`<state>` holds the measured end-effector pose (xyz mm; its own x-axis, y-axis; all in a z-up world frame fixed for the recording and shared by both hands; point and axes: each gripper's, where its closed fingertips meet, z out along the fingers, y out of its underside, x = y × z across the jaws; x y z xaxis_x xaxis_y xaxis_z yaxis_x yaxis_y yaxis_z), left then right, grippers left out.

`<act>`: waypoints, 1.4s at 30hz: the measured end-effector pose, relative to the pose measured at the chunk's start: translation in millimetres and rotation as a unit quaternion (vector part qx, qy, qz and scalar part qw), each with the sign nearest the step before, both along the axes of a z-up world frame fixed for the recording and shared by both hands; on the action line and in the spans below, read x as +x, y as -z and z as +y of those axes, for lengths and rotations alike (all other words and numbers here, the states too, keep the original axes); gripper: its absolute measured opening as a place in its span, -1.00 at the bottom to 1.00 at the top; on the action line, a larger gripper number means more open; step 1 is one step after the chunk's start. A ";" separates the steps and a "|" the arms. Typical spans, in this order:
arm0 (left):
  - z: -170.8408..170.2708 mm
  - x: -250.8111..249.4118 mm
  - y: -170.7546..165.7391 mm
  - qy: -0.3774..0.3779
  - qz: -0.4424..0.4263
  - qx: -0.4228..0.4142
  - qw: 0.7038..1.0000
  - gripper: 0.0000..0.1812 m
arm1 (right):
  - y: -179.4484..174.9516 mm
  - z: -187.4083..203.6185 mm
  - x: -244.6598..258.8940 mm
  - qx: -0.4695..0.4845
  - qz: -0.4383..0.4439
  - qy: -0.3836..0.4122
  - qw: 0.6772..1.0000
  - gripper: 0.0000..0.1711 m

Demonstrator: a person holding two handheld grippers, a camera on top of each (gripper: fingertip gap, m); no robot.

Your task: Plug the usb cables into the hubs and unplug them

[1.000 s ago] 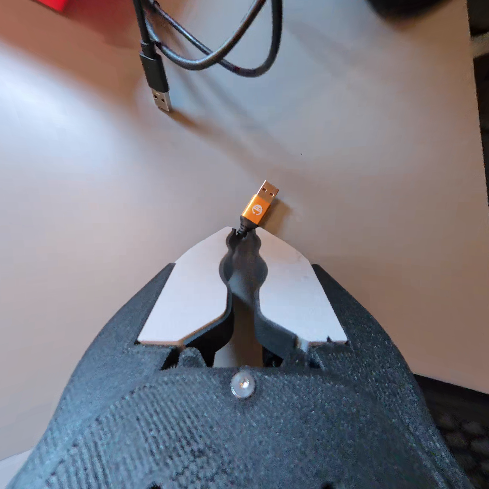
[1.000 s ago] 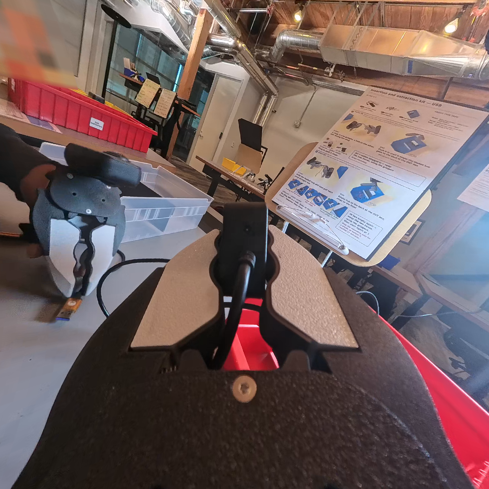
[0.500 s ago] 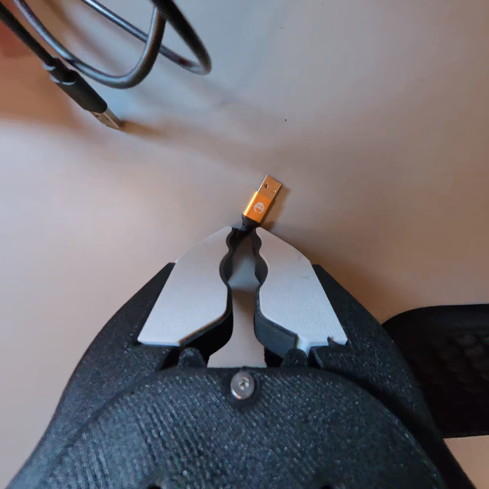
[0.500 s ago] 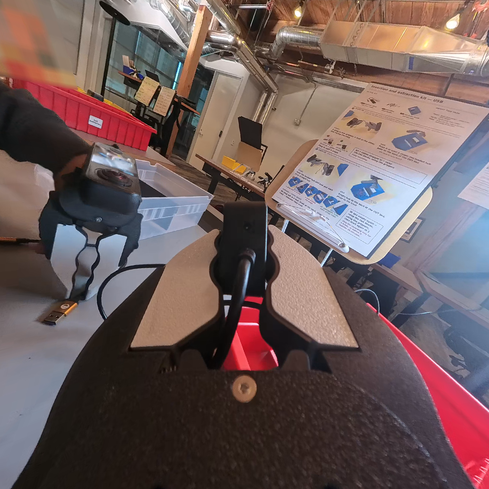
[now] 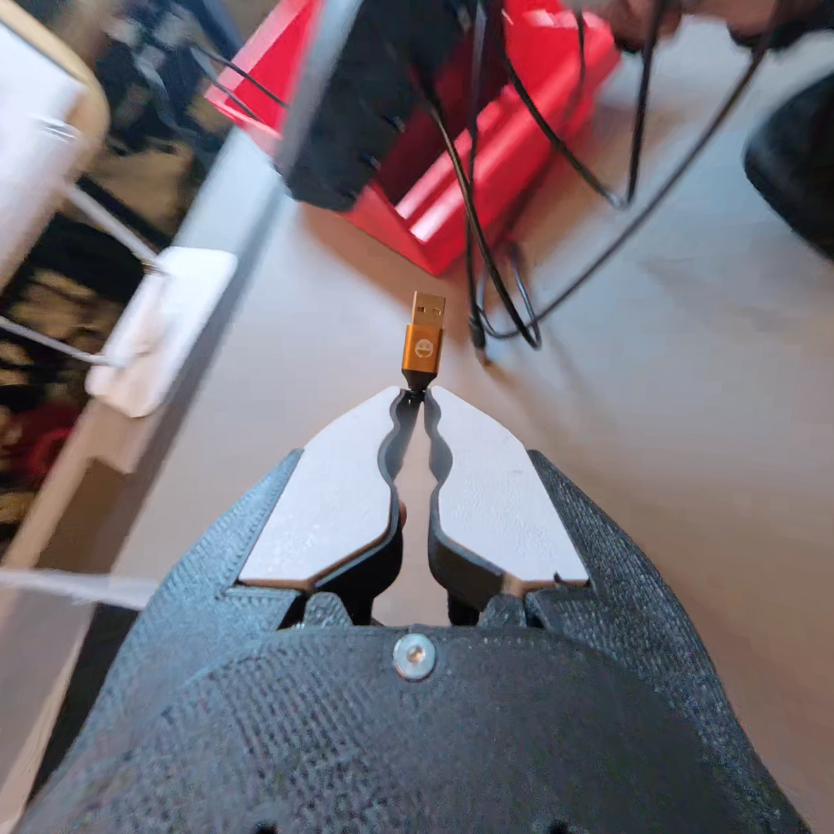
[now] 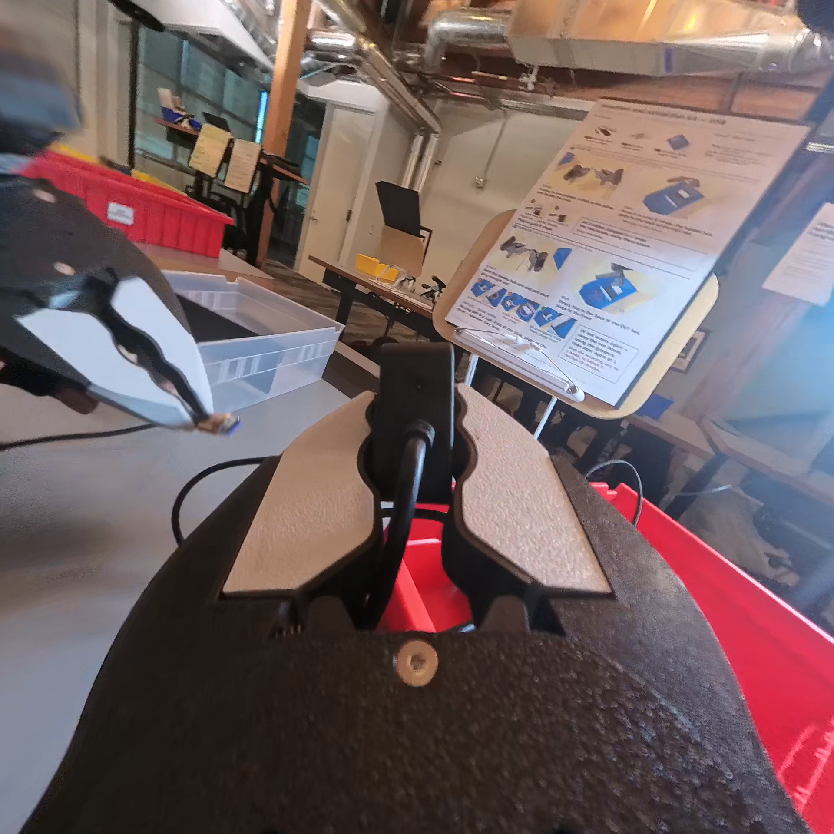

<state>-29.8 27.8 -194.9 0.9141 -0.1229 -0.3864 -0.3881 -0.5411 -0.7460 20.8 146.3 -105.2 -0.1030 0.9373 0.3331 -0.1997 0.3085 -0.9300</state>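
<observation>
R tongs (image 6: 415, 433) clamping black hub (image 6: 417, 388)

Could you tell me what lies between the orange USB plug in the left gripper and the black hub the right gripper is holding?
In the right wrist view, only open air over bare grey table separates the orange USB plug from the black hub; nothing stands between them.

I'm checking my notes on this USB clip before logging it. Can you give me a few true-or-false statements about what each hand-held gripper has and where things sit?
1. The left hand-held gripper pinches the cable just behind an orange USB plug. True.
2. The orange USB plug lies flat on the table. False: it is held up off it.
3. The right hand-held gripper is shut on a black hub. True.
4. The black hub carries no cable. False: a black cable is plugged into its near face.
5. A red bin lies below the right hand-held gripper. True.
</observation>
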 end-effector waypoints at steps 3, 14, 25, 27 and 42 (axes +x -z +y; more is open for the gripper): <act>4.7 0.7 -27.1 -0.056 0.027 0.060 0.996 -0.93 | -3.3 5.9 -2.4 -0.054 0.012 0.016 0.998 -0.69; 39.9 21.7 -25.7 -0.071 0.006 0.036 0.997 -0.92 | 10.8 -12.9 -26.5 -0.107 -0.036 0.013 0.994 -0.69; 28.3 -13.7 18.5 -0.135 -0.050 -0.045 0.989 -0.92 | 51.4 -56.5 -71.6 -0.072 -0.163 -0.008 0.984 -0.69; 26.1 -18.8 23.7 -0.145 -0.048 -0.068 0.986 -0.92 | 56.3 -56.8 -78.5 -0.079 -0.191 -0.007 0.978 -0.69; 28.2 -44.8 18.3 -0.159 -0.146 -0.125 0.968 -0.92 | 60.7 -52.5 -118.9 -0.056 -0.256 0.013 0.965 -0.68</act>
<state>-74.6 56.0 -213.1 0.9870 0.1261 -0.0995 0.0357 -0.7764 -0.6292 -98.1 93.8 -165.9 -0.2040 0.9687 0.1415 0.3014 0.1996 -0.9324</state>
